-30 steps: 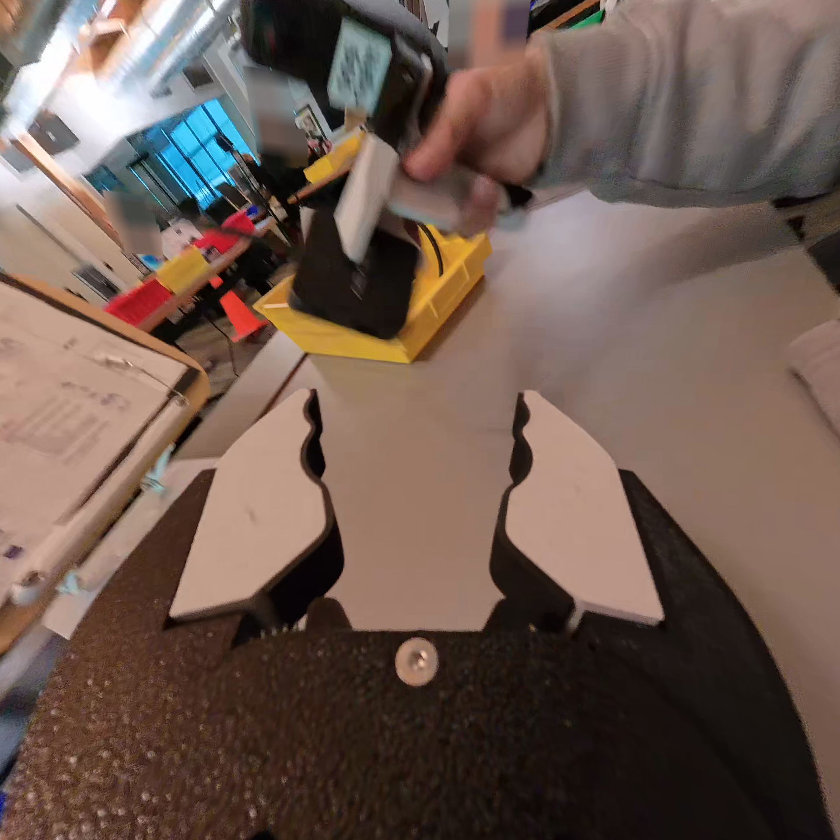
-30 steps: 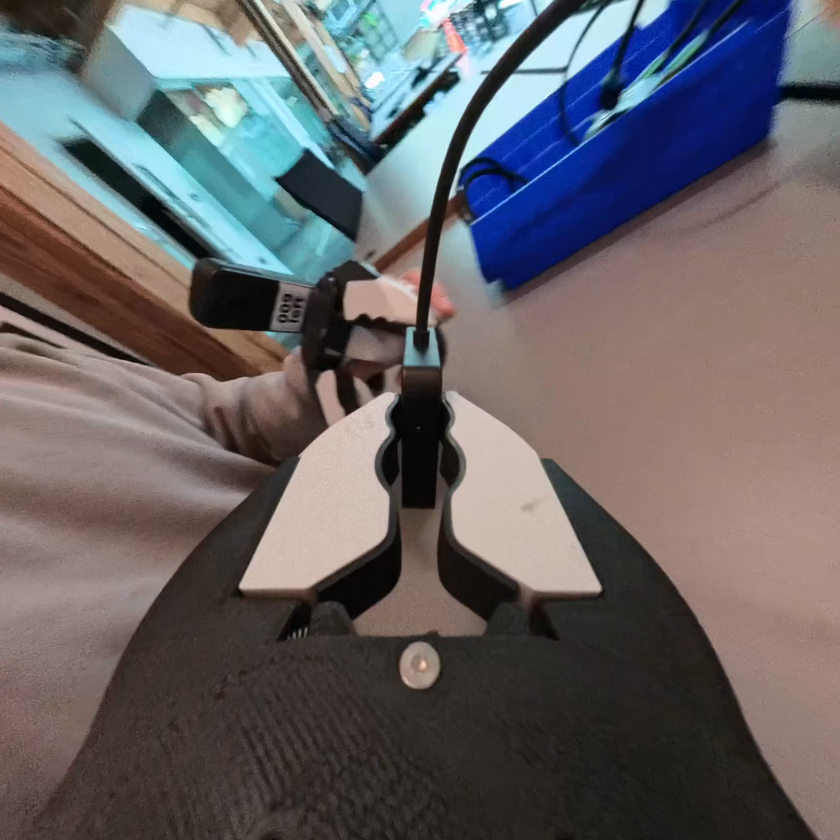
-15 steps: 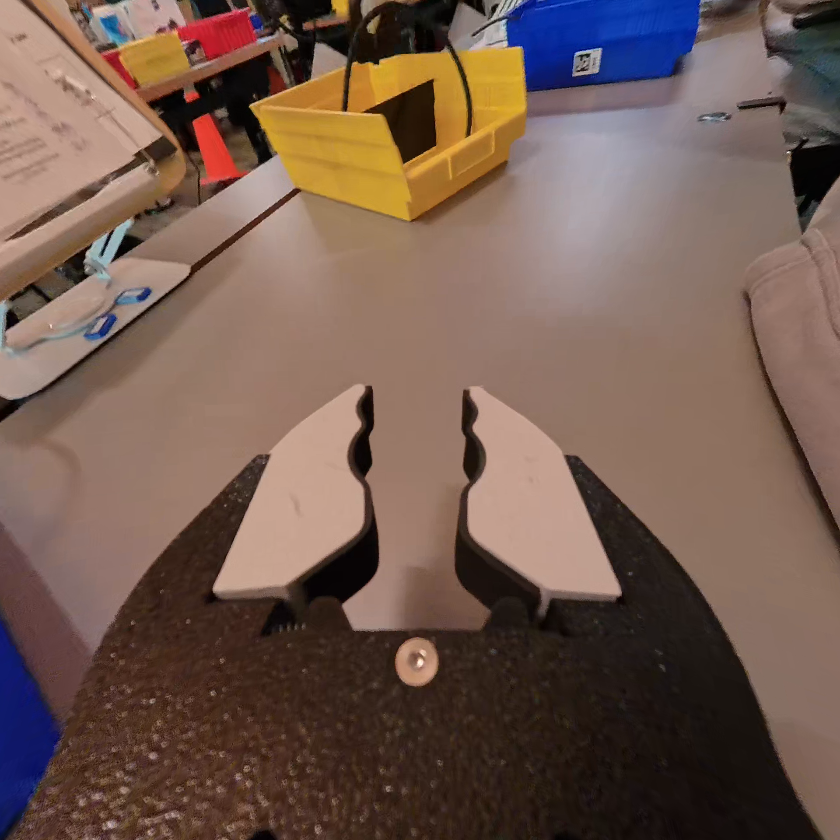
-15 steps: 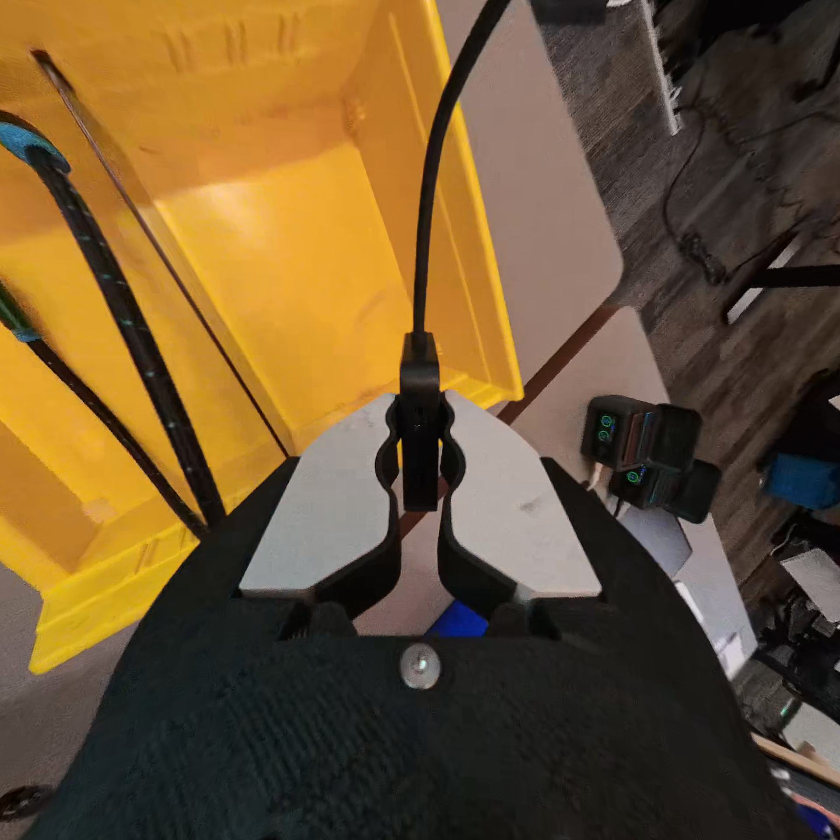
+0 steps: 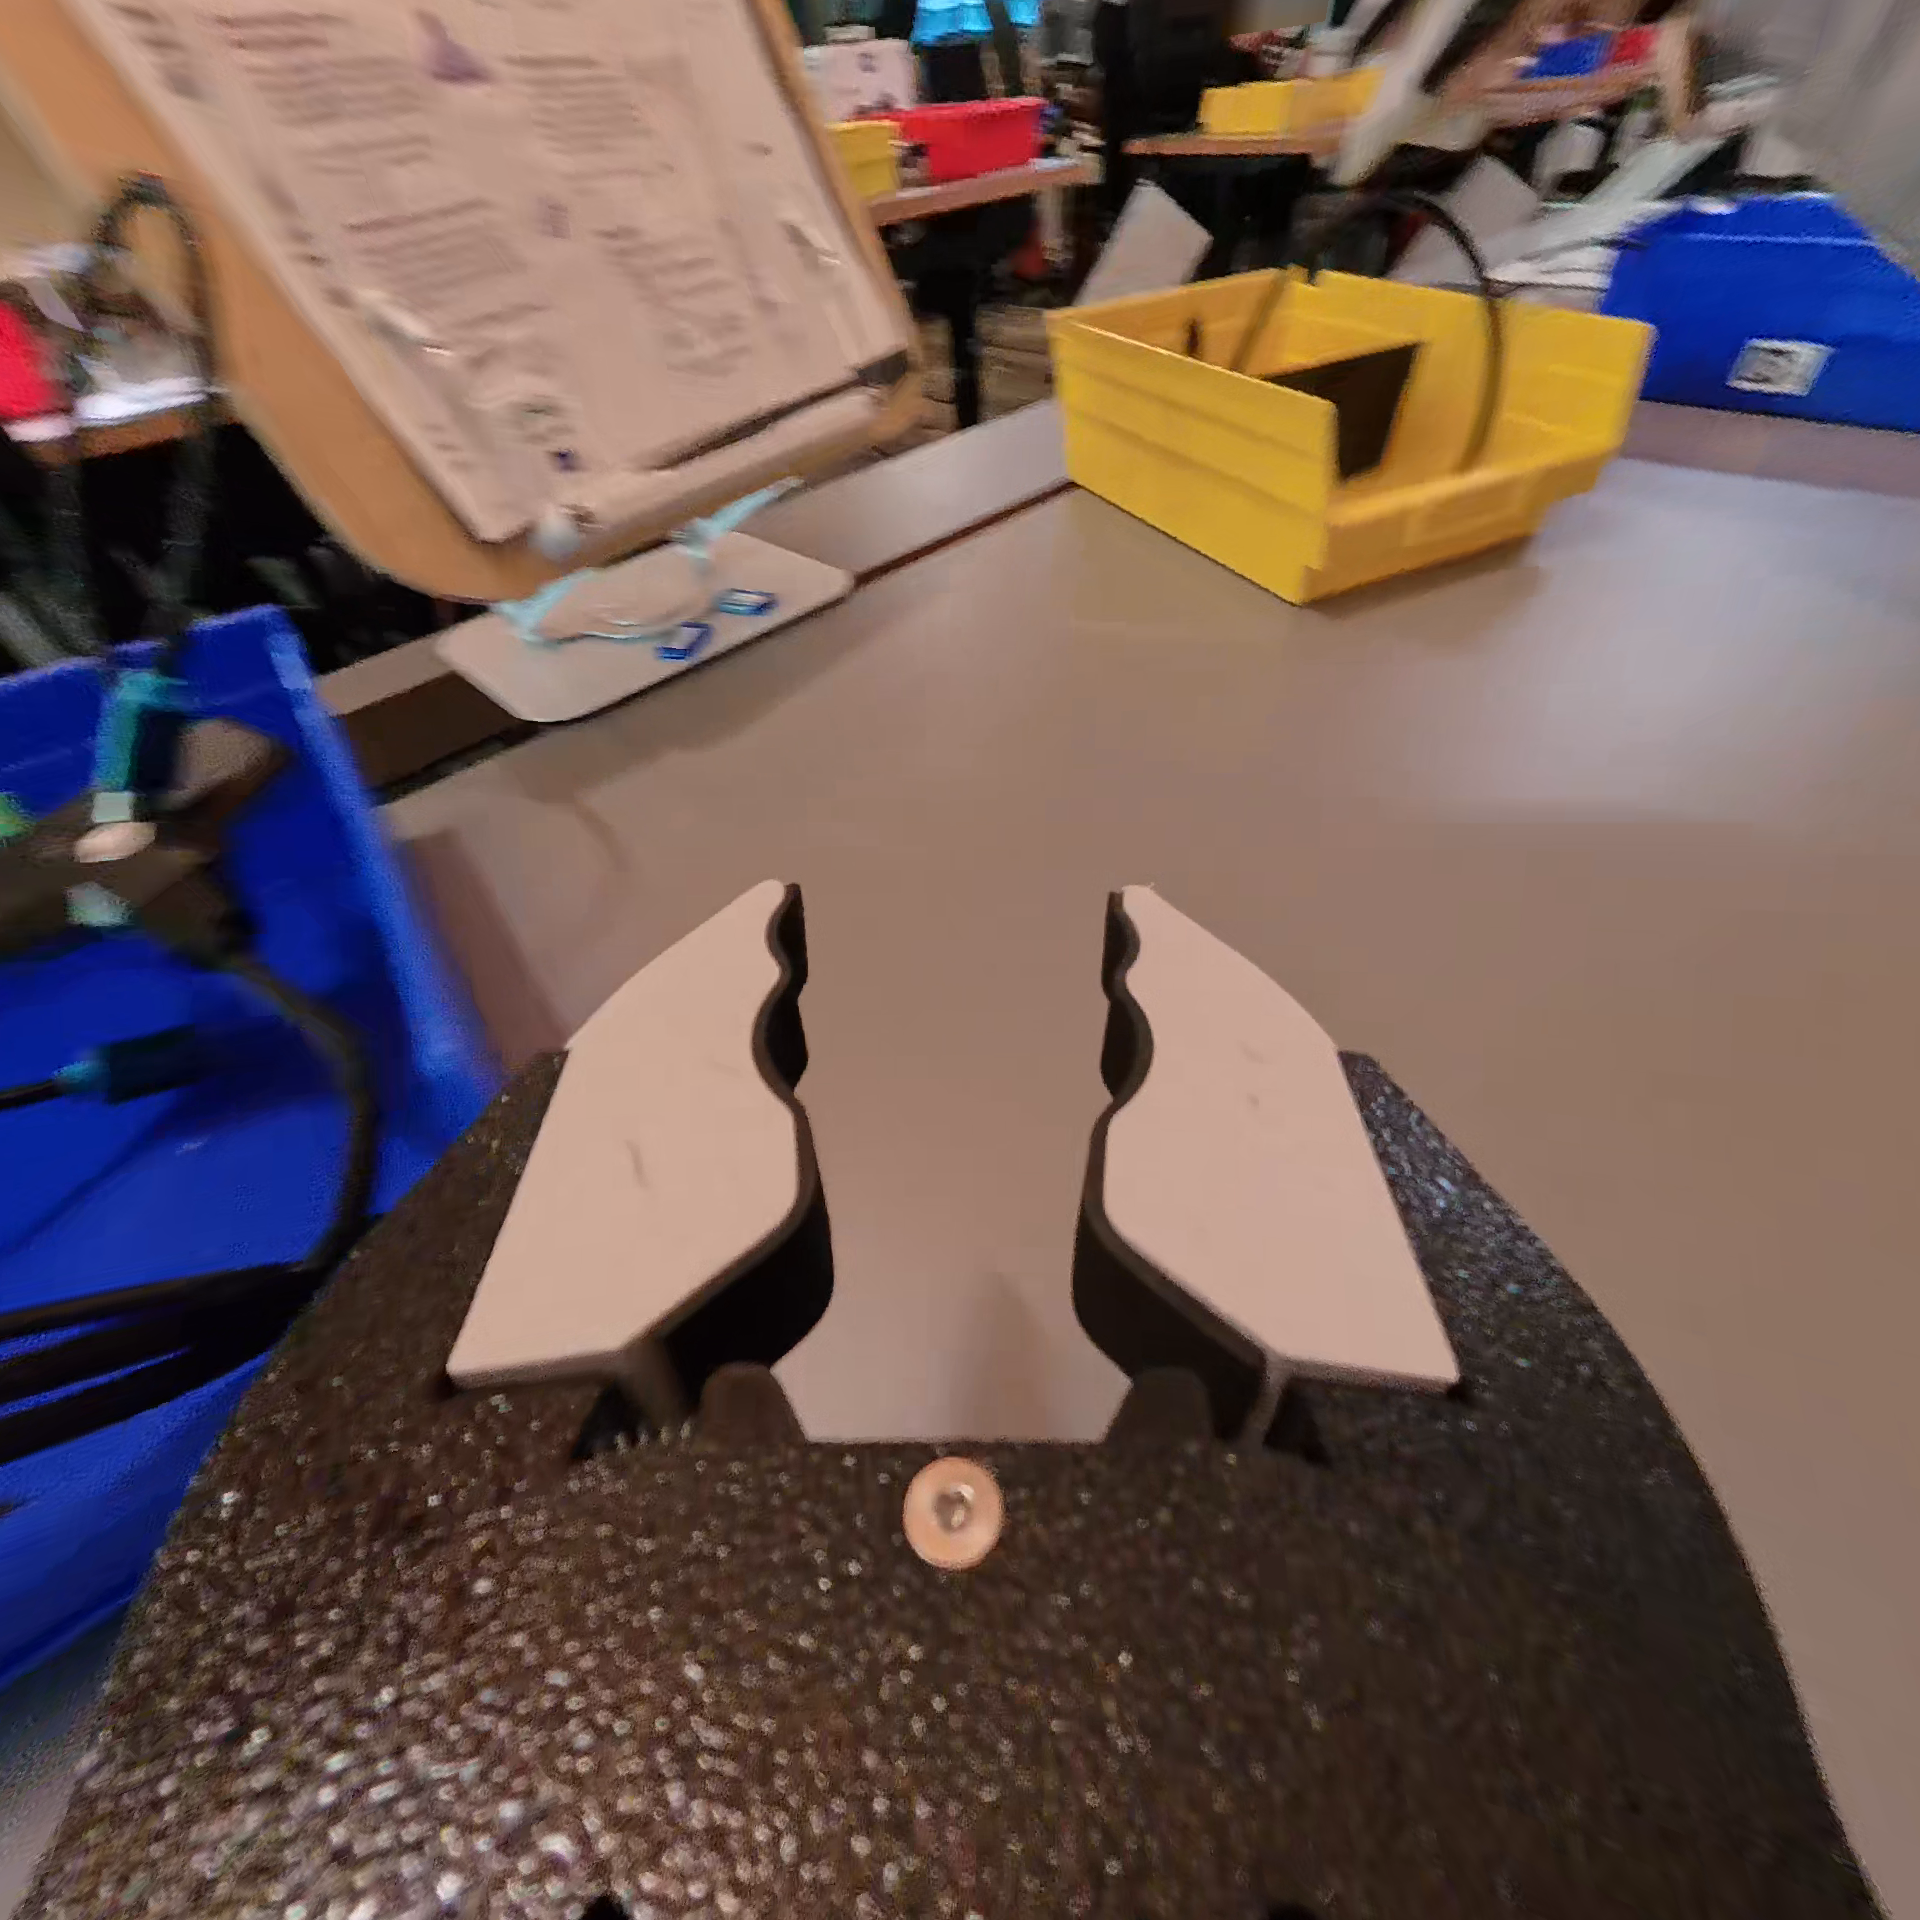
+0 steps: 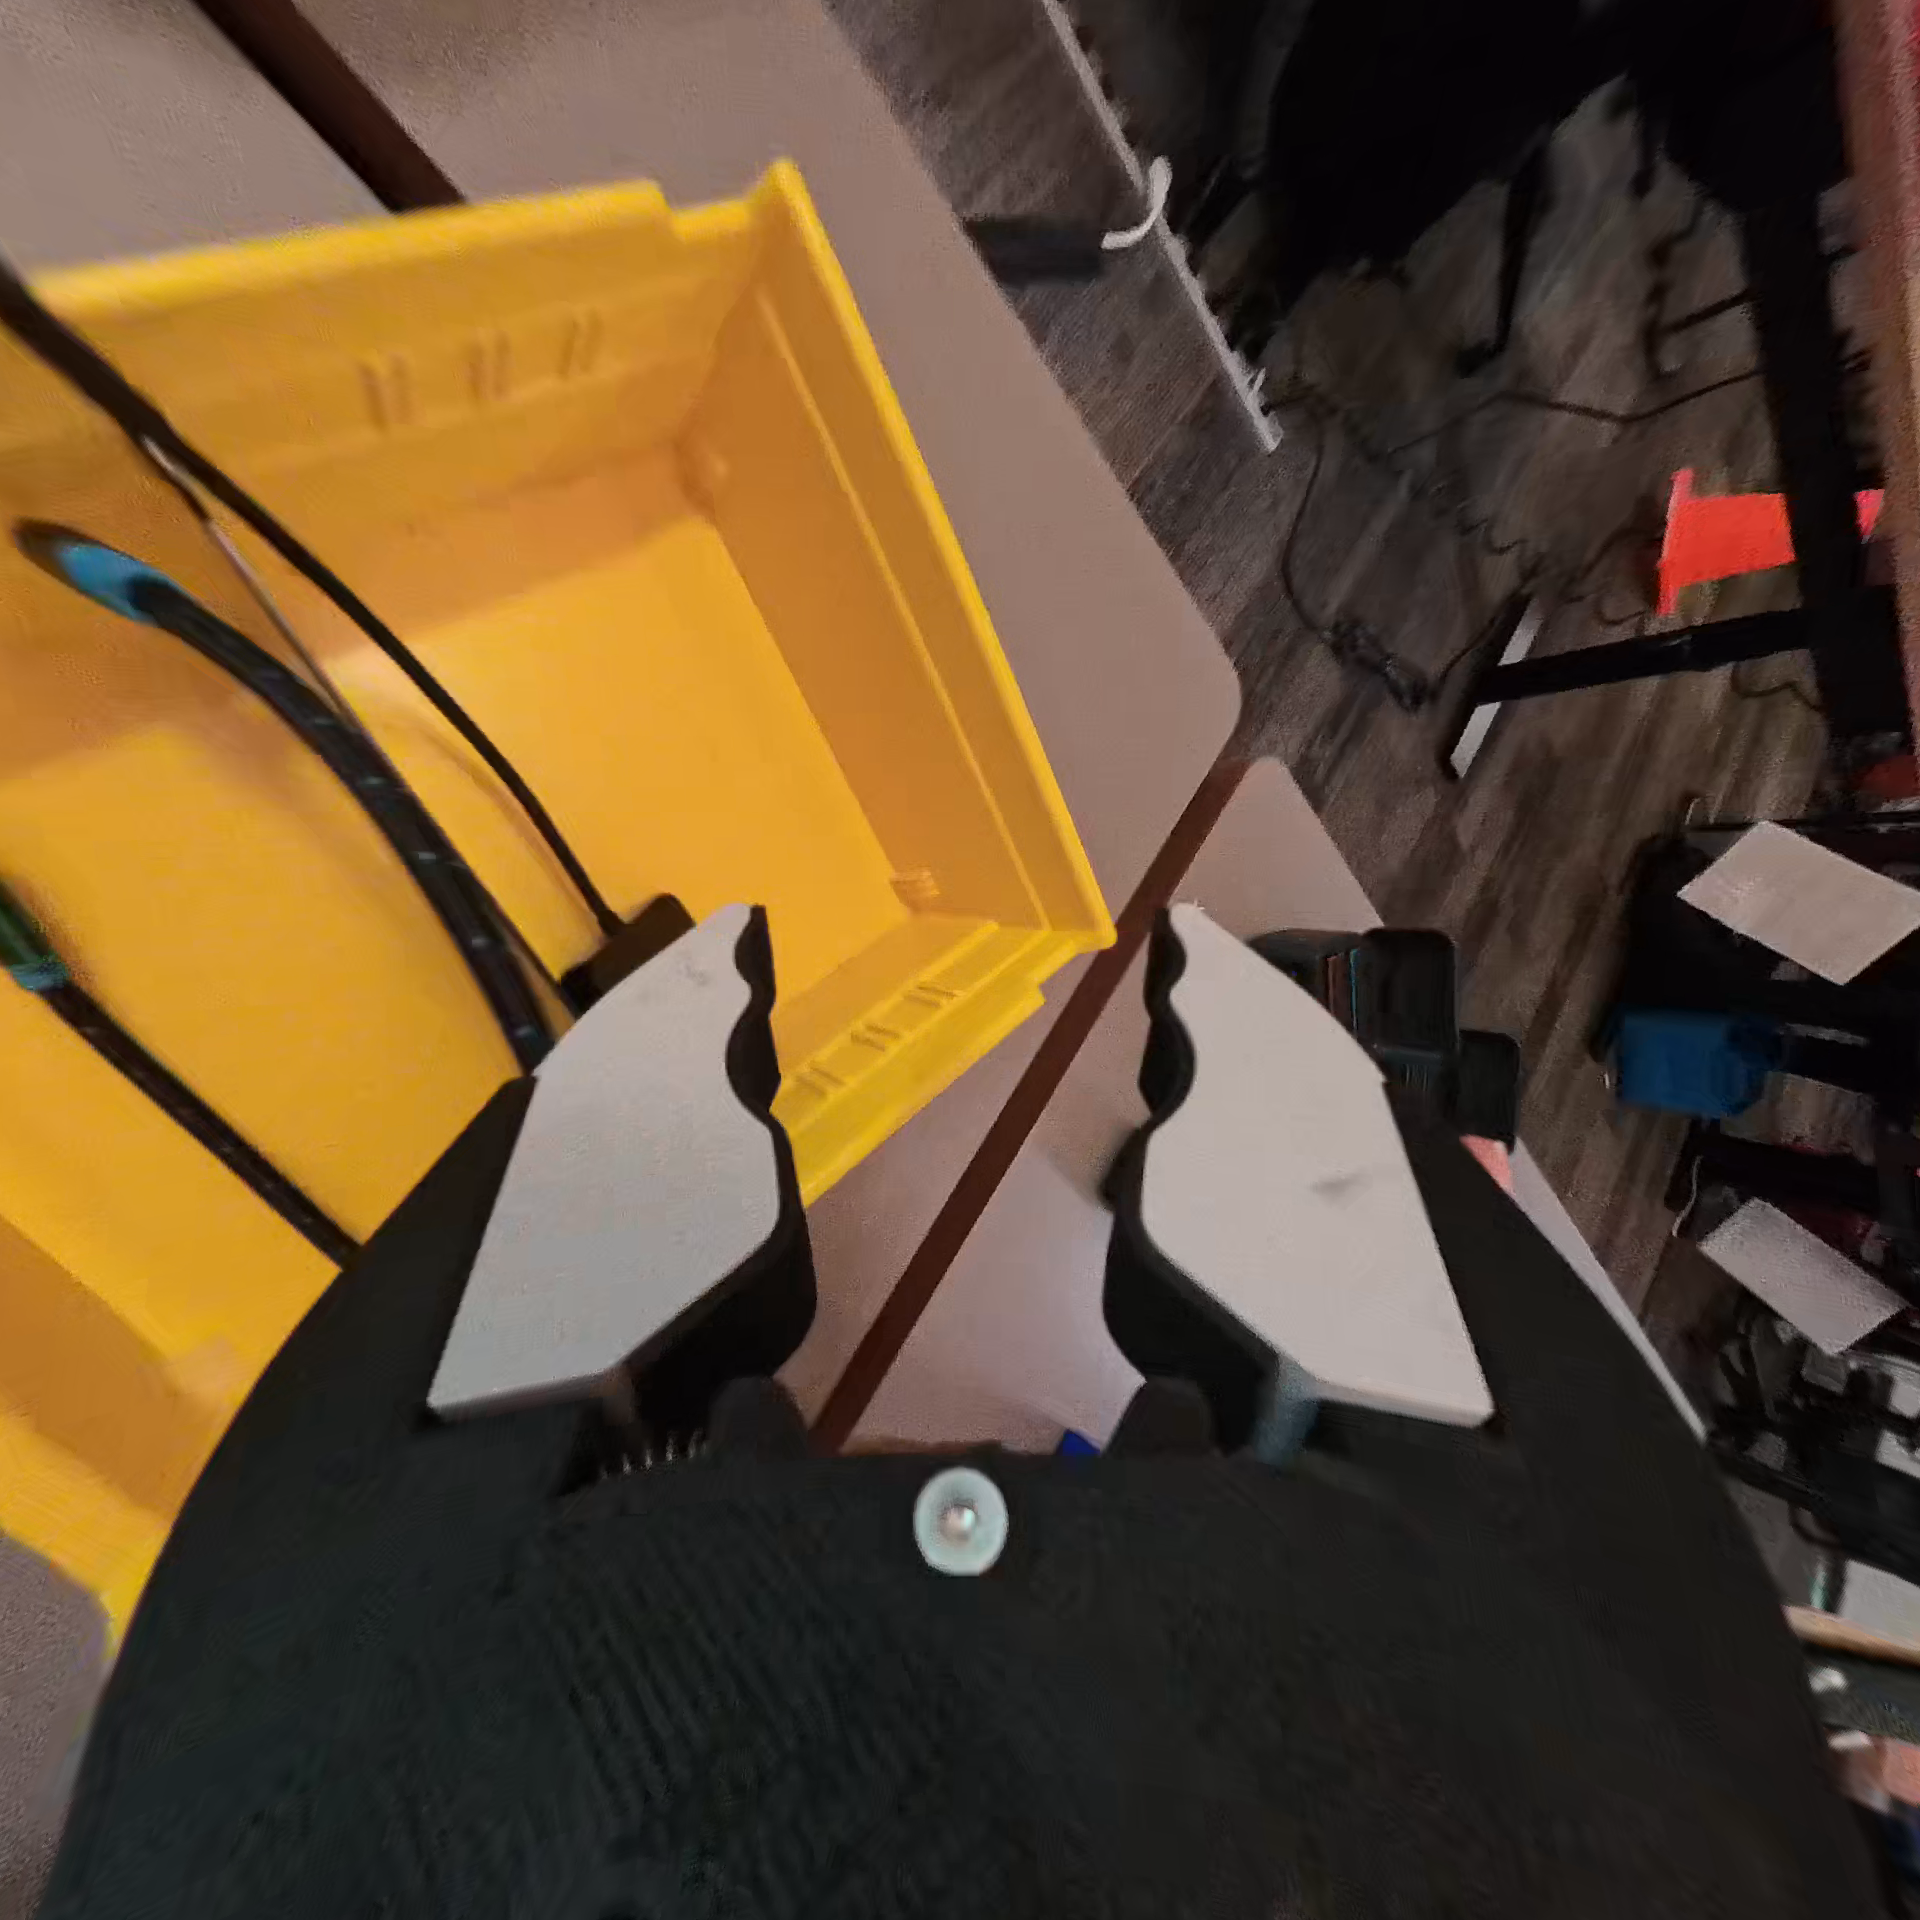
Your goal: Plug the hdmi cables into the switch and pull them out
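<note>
Three cables (image 6: pixel 416 790) lie in one yellow bin (image 6: pixel 904 582); both grippers gape.

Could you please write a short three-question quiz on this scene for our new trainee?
1. True or false: the right gripper is clamping a cable plug.
2. Which bin does the black plug lie in: A blue, B yellow, C red?
3. Fill in: the left gripper hovers open above the bare grey ____.

Key: 1 false, its jaws are open and empty; 2 B; 3 table.
</note>
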The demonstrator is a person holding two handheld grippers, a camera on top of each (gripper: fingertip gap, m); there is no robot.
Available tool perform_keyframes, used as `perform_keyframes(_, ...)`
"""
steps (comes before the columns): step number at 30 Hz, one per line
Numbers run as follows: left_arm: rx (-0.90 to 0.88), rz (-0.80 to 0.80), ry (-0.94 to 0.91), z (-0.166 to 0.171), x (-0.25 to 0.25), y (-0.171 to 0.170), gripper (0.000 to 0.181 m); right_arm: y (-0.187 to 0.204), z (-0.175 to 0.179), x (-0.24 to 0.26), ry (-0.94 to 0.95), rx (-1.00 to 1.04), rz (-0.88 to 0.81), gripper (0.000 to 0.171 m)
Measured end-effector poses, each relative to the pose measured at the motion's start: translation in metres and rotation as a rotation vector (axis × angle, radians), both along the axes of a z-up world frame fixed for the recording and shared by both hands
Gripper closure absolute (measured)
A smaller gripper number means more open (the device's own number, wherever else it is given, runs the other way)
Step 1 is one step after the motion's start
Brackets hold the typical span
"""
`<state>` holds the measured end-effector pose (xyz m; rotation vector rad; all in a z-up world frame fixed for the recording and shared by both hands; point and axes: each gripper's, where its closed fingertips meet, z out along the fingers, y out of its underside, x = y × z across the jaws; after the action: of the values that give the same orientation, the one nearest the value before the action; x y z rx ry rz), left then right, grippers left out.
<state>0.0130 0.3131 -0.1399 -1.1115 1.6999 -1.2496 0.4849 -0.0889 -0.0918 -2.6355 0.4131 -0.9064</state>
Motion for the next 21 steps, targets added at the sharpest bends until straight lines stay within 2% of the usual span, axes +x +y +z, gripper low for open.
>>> perform_keyframes(2, 0.002, 0.103, -0.019, 0.013, 0.005, 0.029, 0.127, 0.013, 0.019, -0.032, -0.034, 0.133, 0.033, 0.103)
perform_keyframes(4, 0.008, 0.202, -0.016, 0.023, 0.013, 0.064, 0.124, 0.034, 0.025, -0.08, -0.004, 0.261, 0.137, 0.103)
perform_keyframes(6, -0.011, 0.326, 0.027, 0.028, 0.024, 0.104, 0.124, 0.051, 0.021, -0.132, 0.033, 0.342, 0.258, 0.103)
perform_keyframes(8, -0.09, 0.491, 0.156, 0.021, 0.038, 0.147, 0.114, 0.061, 0.011, -0.176, 0.053, 0.386, 0.319, 0.104)
perform_keyframes(10, -0.175, 0.557, 0.239, 0.013, 0.058, 0.171, 0.116, 0.072, -0.004, -0.213, 0.088, 0.43, 0.347, 0.104)
perform_keyframes(13, -0.222, 0.587, 0.359, -0.01, 0.091, 0.188, 0.116, 0.086, -0.027, -0.259, 0.139, 0.457, 0.389, 0.103)
perform_keyframes(17, -0.255, 0.607, 0.543, -0.051, 0.12, 0.192, 0.118, 0.095, -0.049, -0.296, 0.163, 0.459, 0.41, 0.098)
perform_keyframes(18, -0.264, 0.619, 0.563, -0.058, 0.124, 0.193, 0.123, 0.094, -0.053, -0.299, 0.164, 0.45, 0.398, 0.098)
perform_keyframes(20, -0.279, 0.605, 0.593, -0.067, 0.132, 0.19, 0.155, 0.092, -0.061, -0.306, 0.176, 0.44, 0.379, 0.098)
perform_keyframes(21, -0.266, 0.6, 0.59, -0.068, 0.133, 0.19, 0.155, 0.092, -0.064, -0.309, 0.185, 0.445, 0.376, 0.098)
